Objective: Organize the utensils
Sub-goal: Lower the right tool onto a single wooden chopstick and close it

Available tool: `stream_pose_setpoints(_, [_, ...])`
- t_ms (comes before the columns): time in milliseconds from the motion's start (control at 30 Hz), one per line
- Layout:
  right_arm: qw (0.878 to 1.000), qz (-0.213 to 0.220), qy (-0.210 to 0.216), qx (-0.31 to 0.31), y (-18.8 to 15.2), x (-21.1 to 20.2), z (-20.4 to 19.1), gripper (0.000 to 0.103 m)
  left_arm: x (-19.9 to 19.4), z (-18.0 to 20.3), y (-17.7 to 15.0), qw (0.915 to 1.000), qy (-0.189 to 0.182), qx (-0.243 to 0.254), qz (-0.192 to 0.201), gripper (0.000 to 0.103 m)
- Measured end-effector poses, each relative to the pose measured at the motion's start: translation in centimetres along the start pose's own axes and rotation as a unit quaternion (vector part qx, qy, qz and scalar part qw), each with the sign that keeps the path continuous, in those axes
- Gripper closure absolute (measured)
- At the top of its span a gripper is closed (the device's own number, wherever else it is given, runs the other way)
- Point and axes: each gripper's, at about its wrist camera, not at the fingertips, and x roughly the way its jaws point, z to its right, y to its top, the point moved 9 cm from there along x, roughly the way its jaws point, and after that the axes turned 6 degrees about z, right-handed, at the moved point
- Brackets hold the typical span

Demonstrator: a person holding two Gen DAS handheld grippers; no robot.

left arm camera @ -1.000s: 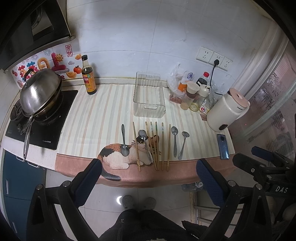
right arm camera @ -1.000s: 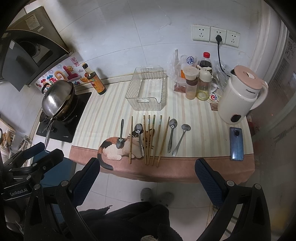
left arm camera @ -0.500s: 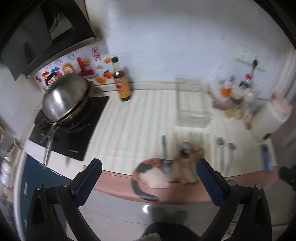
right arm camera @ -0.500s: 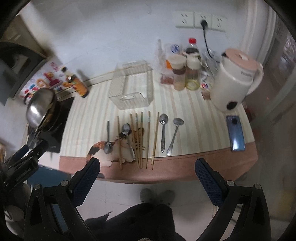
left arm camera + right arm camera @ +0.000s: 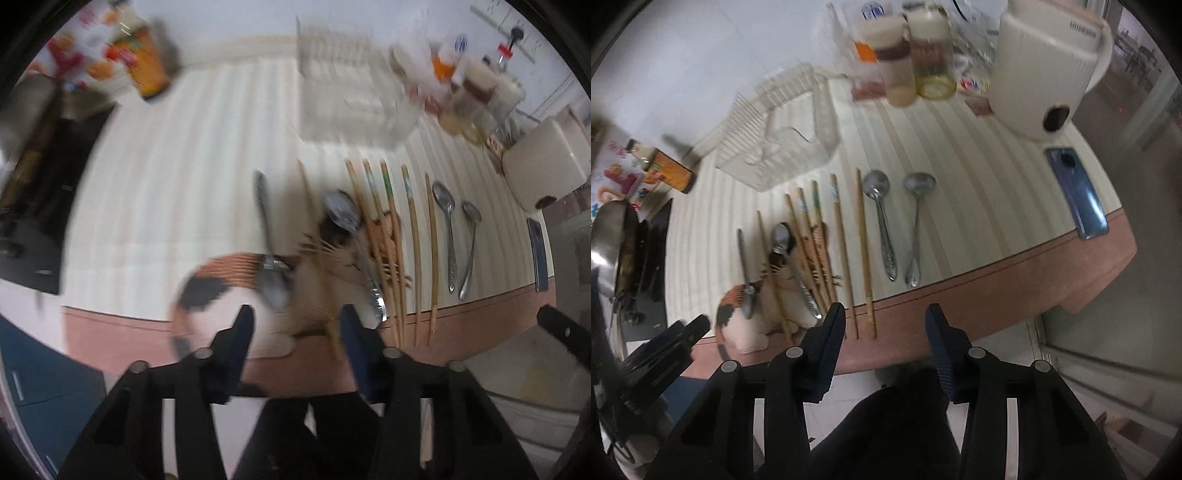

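Several wooden chopsticks (image 5: 840, 243) and metal spoons (image 5: 882, 225) lie in a row on the striped counter mat, near its front edge. A clear plastic bin (image 5: 779, 147) stands behind them; it also shows blurred in the left wrist view (image 5: 351, 99). My left gripper (image 5: 297, 314) is open and empty, hovering at the front edge over the leftmost spoon (image 5: 267, 243) and the cat print. My right gripper (image 5: 885, 312) is open and empty at the front edge, just in front of the chopsticks (image 5: 413, 251) and the two right spoons (image 5: 448, 229).
A white kettle (image 5: 1045, 70) and seasoning jars (image 5: 912, 62) stand at the back right. A blue phone (image 5: 1078, 192) lies right of the spoons. A sauce bottle (image 5: 665, 170), a wok (image 5: 609, 236) and a black hob are at the left.
Both grippers have moved down and forward towards the counter's front edge. The utensils now look much larger. Both grippers' jaws have narrowed but stay open and empty.
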Motion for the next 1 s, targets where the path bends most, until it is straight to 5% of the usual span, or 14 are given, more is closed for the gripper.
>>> stream_pose_setpoints(300, [0.999, -0.050, 0.004, -0.001, 1.9, 5.9, 1.0, 0.056, 8.8, 1.2, 1.7, 0.9970, 0.024, -0.001, -0.074, 0.062])
stream_pose_setpoints(500, [0.997, -0.074, 0.021, -0.011, 2.9, 9.5, -0.6, 0.056, 10.2, 1.7, 2.9, 0.9961, 0.042, 0.017, -0.076, 0.097])
stream_pose_setpoints(667, [0.995, -0.092, 0.030, -0.026, 3.2, 12.5, -2.9, 0.058, 10.1, 0.7, 3.5, 0.9952, 0.053, 0.026, -0.077, 0.099])
stream_pose_setpoints(800, [0.992, -0.111, 0.018, -0.053, 2.6, 15.3, -4.4, 0.072, 9.6, -1.1, 3.2, 0.9957, 0.049, 0.009, -0.077, 0.099])
stream_pose_setpoints(933, [0.989, -0.109, -0.019, -0.095, 2.0, 16.4, -4.9, 0.097, 9.4, -2.0, 3.6, 0.9959, 0.049, 0.005, -0.075, 0.099])
stream_pose_setpoints(1000, [0.988, -0.112, -0.033, -0.102, 1.4, 16.4, -4.6, 0.097, 9.4, -2.3, 3.8, 0.9960, 0.049, 0.005, -0.075, 0.099])
